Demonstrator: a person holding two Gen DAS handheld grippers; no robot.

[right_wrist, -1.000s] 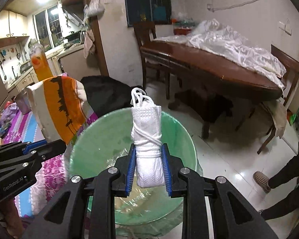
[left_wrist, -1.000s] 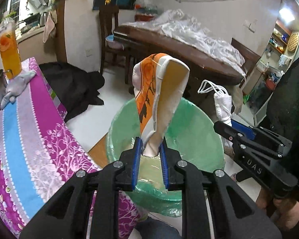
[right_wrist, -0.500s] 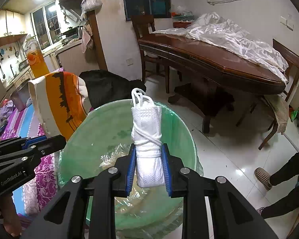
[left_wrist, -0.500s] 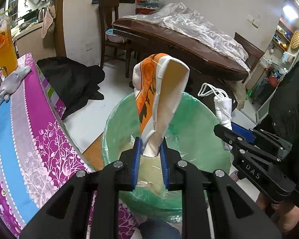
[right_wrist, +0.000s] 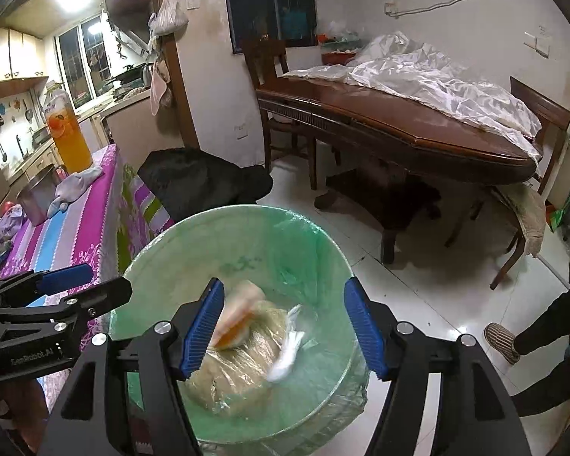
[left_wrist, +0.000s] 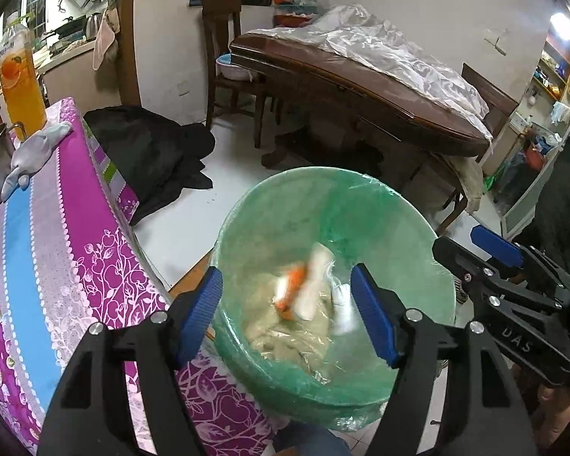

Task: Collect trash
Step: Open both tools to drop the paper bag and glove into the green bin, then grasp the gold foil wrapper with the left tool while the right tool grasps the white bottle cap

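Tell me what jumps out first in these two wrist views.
The green-lined trash bin fills the middle of both views, with an orange-and-white wrapper and a white bundle blurred inside it. Both the left gripper and right gripper hover above it, jaws opening with nothing between them. At far left, a bottle of orange drink stands on the purple tablecloth.

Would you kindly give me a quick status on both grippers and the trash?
Left gripper and right gripper opening, nothing between pads. Orange-white wrapper and white bundle, blurred, inside green-lined bin. Nothing in the way.
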